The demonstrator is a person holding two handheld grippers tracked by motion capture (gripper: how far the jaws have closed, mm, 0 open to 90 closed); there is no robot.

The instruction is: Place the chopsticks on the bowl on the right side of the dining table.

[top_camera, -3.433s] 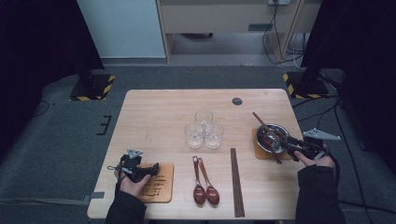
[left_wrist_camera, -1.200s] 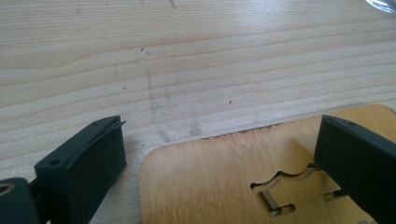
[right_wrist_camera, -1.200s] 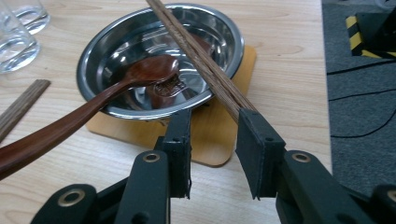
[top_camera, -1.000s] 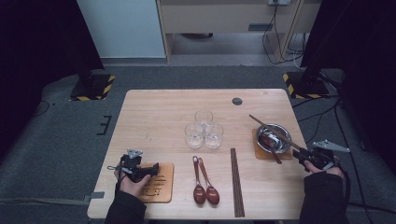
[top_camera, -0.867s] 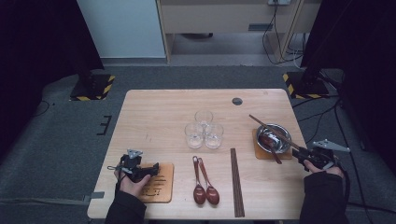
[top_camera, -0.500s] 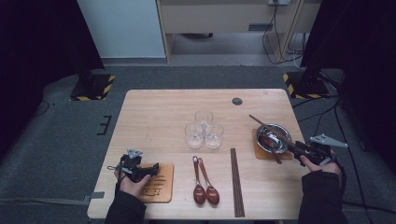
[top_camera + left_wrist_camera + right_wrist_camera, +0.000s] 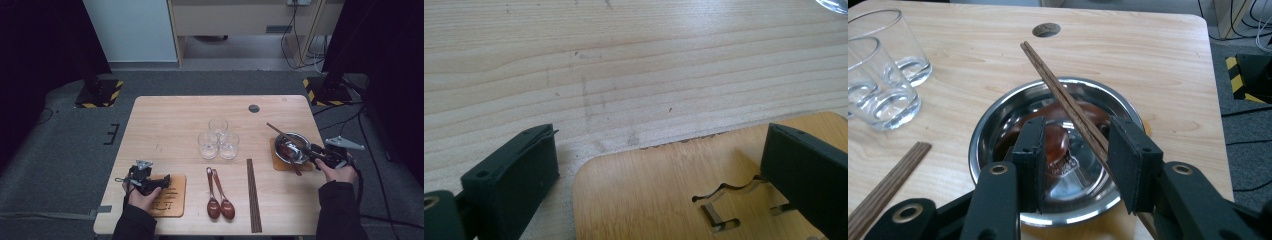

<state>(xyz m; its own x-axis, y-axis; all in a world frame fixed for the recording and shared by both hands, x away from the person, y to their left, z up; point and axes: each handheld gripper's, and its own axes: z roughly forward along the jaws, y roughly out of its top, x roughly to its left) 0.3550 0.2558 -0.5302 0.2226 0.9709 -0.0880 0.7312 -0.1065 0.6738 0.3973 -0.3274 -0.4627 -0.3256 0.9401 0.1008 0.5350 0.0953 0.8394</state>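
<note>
**Right gripper straddles chopsticks on bowl, no grip yet**

Right gripper (image 7: 1078,131) (image 7: 315,150) is at the near rim of the bowl (image 7: 974,145) (image 7: 300,136), jaws part open. They have just been closing a little. The chopsticks (image 7: 1058,85) (image 7: 280,135) run between the jaws, tight against the right pad and clear of the left one, so I read them as not clamped yet.

Key relation is the long axis. The sticks lie almost along the gripper's pointing line, slanting from beside the right jaw away to the far left, over the far rim and out past it. The near ends dip under the right jaw, hidden there. A spoon (image 7: 1055,142) lies in the bowl below the sticks, just ahead of the left jaw, so a low squeeze could catch it.

This hand is the nearer one by far. Left gripper (image 7: 659,142) (image 7: 162,181) sits well apart at the near left, jaws wide and holding nothing, straddling a corner of the wooden mat (image 7: 649,200) (image 7: 172,200). Glasses (image 7: 878,95) (image 7: 219,137) stand farther off, mid-table.
</note>
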